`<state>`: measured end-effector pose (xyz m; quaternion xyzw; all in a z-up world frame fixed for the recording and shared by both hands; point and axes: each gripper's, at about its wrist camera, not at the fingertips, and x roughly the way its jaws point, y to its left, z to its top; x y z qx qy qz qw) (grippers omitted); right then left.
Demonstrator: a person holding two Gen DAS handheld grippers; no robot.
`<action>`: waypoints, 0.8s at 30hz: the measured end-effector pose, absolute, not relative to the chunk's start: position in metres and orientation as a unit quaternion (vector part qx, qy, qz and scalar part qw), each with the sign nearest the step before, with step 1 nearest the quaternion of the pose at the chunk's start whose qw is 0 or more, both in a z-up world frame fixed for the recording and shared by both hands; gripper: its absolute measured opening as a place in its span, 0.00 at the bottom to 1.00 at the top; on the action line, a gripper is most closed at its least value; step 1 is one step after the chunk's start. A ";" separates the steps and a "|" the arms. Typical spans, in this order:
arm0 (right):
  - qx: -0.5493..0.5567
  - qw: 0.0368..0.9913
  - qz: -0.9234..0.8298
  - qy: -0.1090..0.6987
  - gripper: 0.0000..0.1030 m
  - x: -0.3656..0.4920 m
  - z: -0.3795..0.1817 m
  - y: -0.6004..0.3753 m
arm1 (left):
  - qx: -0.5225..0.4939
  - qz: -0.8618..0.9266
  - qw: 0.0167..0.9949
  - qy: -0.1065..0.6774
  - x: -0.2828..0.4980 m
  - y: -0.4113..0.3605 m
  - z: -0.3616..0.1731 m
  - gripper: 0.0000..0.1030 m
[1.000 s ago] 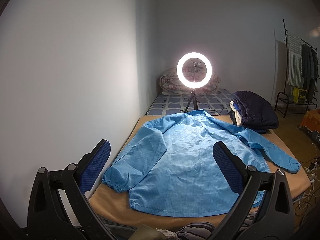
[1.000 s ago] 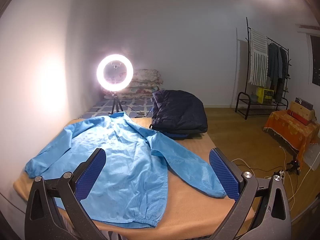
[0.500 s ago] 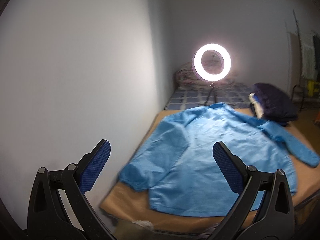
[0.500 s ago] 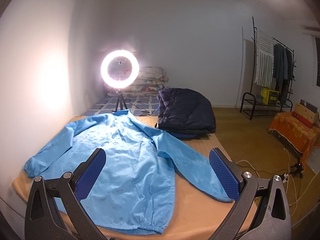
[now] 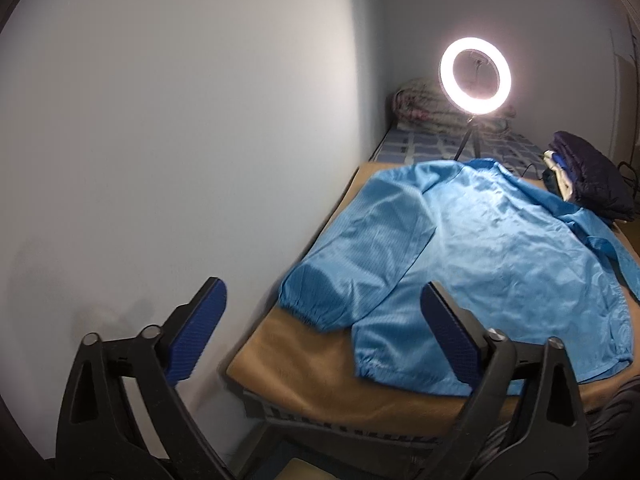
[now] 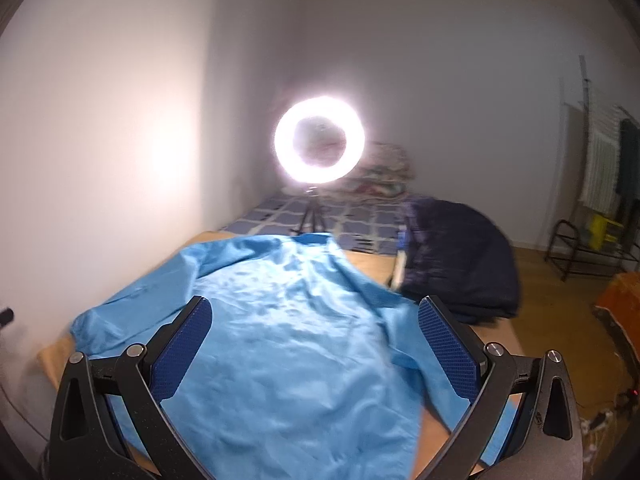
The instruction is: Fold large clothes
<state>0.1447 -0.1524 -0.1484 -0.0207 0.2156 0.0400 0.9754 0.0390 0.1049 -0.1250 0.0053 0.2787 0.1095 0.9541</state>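
A large light-blue jacket (image 5: pixel 480 248) lies spread flat, sleeves out, on a tan-covered bed (image 5: pixel 296 360). My left gripper (image 5: pixel 322 292) hovers off the bed's near-left corner. Its jaws are closing a little but still stand wide, with nothing between them. The jacket's left cuff (image 5: pixel 316 304) lies just ahead of it, untouched. In the right wrist view my right gripper (image 6: pixel 316 304) hangs wide open above the jacket (image 6: pixel 288 320), over its lower right side. It touches no cloth. The right sleeve runs down behind its right finger (image 6: pixel 448 348).
A lit ring light (image 5: pixel 475 76) on a small tripod stands behind the collar. A dark padded coat (image 6: pixel 456 264) is piled at the bed's far right. The wall (image 5: pixel 160 160) runs close along the bed's left side. A clothes rack (image 6: pixel 600 168) stands at far right.
The left gripper has dropped and swung left toward the bed's near-left corner and the left cuff. The right gripper has shifted left over the jacket's body. The jacket lies as before.
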 end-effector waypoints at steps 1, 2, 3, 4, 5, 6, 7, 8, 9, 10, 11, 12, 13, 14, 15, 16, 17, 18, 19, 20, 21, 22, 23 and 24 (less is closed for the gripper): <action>-0.026 0.974 0.049 0.220 0.99 0.154 -0.150 -0.145 | -0.003 0.110 0.952 0.284 0.040 0.108 -0.129 0.90; -0.029 0.973 0.055 0.224 0.99 0.159 -0.151 -0.141 | -0.013 0.109 0.950 0.291 0.042 0.112 -0.134 0.88; -0.034 0.971 0.065 0.230 0.99 0.167 -0.153 -0.133 | -0.028 0.108 0.948 0.299 0.044 0.118 -0.139 0.86; -0.037 0.968 0.076 0.235 0.99 0.176 -0.155 -0.126 | -0.039 0.108 0.946 0.304 0.046 0.122 -0.144 0.84; -0.037 0.966 0.085 0.240 0.99 0.182 -0.157 -0.121 | -0.049 0.109 0.943 0.310 0.048 0.126 -0.149 0.82; -0.038 0.964 0.096 0.245 0.99 0.188 -0.158 -0.115 | -0.057 0.110 0.941 0.315 0.050 0.129 -0.154 0.78; -0.040 0.961 0.109 0.251 0.99 0.197 -0.160 -0.105 | -0.064 0.110 0.939 0.319 0.052 0.132 -0.159 0.75; -0.041 0.959 0.118 0.255 0.99 0.202 -0.162 -0.098 | -0.070 0.110 0.938 0.322 0.054 0.134 -0.162 0.73; -0.041 0.956 0.130 0.260 0.99 0.209 -0.164 -0.090 | -0.078 0.108 0.936 0.326 0.056 0.136 -0.167 0.72; -0.038 0.952 0.147 0.267 0.99 0.216 -0.167 -0.081 | -0.086 0.105 0.934 0.329 0.058 0.138 -0.170 0.71; -0.036 0.947 0.161 0.274 0.99 0.225 -0.171 -0.071 | -0.093 0.103 0.933 0.331 0.060 0.140 -0.173 0.70; -0.033 0.943 0.172 0.282 0.99 0.230 -0.174 -0.065 | -0.100 0.100 0.932 0.334 0.062 0.141 -0.177 0.70; -0.025 0.935 0.193 0.297 0.99 0.240 -0.182 -0.052 | -0.103 0.098 0.931 0.337 0.064 0.141 -0.180 0.69; -0.020 0.929 0.205 0.308 0.99 0.246 -0.188 -0.046 | -0.104 0.095 0.930 0.339 0.067 0.141 -0.183 0.68; -0.012 0.917 0.227 0.327 0.99 0.257 -0.198 -0.032 | -0.104 0.094 0.930 0.340 0.068 0.141 -0.186 0.67; -0.007 0.910 0.238 0.339 0.97 0.262 -0.204 -0.026 | -0.103 0.093 0.929 0.342 0.070 0.142 -0.188 0.67; 0.004 0.896 0.254 0.363 0.93 0.272 -0.216 -0.014 | -0.103 0.092 0.929 0.344 0.071 0.142 -0.191 0.67; 0.013 0.885 0.264 0.383 0.92 0.280 -0.226 -0.004 | -0.103 0.092 0.929 0.345 0.072 0.143 -0.192 0.66; 0.024 0.872 0.274 0.405 0.89 0.289 -0.238 0.007 | -0.104 0.091 0.928 0.345 0.073 0.144 -0.194 0.67; 0.030 0.865 0.278 0.417 0.83 0.293 -0.245 0.013 | -0.106 0.092 0.928 0.345 0.074 0.146 -0.196 0.67; 0.038 0.854 0.283 0.436 0.80 0.301 -0.257 0.022 | -0.108 0.094 0.927 0.346 0.076 0.147 -0.197 0.67; 0.044 0.847 0.285 0.448 0.76 0.305 -0.266 0.029 | -0.109 0.097 0.927 0.346 0.077 0.149 -0.199 0.67; 0.051 0.839 0.288 0.459 0.74 0.310 -0.276 0.036 | -0.111 0.098 0.926 0.346 0.077 0.151 -0.200 0.67; 0.056 0.834 0.290 0.465 0.73 0.314 -0.282 0.041 | -0.113 0.096 0.926 0.347 0.078 0.152 -0.202 0.67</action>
